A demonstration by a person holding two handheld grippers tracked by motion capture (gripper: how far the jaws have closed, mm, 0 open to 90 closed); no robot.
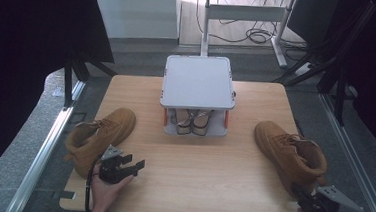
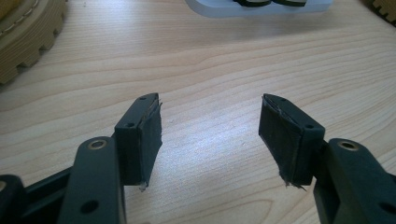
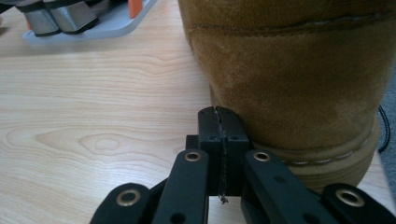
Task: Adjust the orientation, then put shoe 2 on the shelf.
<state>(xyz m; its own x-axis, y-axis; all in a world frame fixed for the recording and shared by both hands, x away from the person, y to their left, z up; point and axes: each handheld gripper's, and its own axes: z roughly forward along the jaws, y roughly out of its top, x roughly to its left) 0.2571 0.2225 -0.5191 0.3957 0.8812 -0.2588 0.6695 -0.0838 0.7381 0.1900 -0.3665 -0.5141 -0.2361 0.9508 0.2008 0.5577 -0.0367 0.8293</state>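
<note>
Suede tan boot (image 3: 299, 70): heel just ahead of right gripper (image 3: 219, 112), jaws pressed together, empty | soft upper, stiff sole, moderately heavy; judged best gripped at collar rim | left gripper (image 2: 210, 126) jaws apart, over bare table (image 2: 224, 60)

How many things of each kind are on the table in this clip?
Tan suede boots: 2, left boot and right boot
Grey two-level shoe rack: 1
Pairs of shoes on the rack's lower shelf: 1, as far as can be seen
Hand-held grippers: 2, left gripper and right gripper
Total: 6
</note>
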